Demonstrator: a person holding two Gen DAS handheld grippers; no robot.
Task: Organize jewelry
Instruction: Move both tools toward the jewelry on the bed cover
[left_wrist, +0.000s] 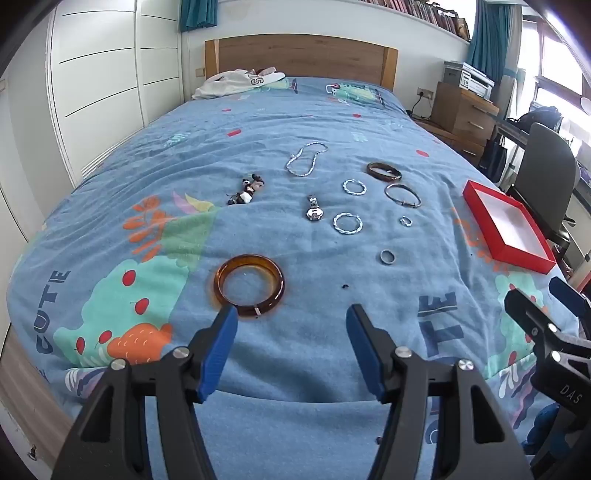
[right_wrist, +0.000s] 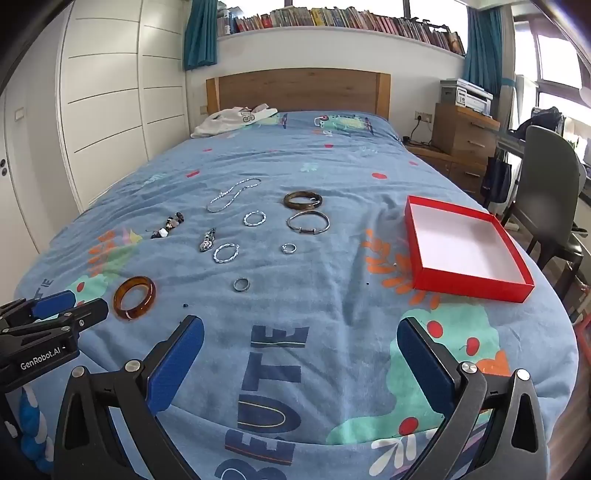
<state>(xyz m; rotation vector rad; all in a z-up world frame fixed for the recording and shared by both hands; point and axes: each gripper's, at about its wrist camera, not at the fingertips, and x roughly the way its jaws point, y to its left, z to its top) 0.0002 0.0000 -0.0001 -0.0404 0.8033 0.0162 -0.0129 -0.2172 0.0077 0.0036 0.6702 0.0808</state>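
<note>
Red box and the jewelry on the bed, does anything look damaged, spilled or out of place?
Nothing stands out. The red box sits empty and upright, and the jewelry, like the amber bangle, lies spread out on the blanket.

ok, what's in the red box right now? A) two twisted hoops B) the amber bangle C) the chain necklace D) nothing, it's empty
D: the red box shows only its bare white floor, while the amber bangle, the chain necklace and both twisted hoops lie out on the blue bedspread.
</note>
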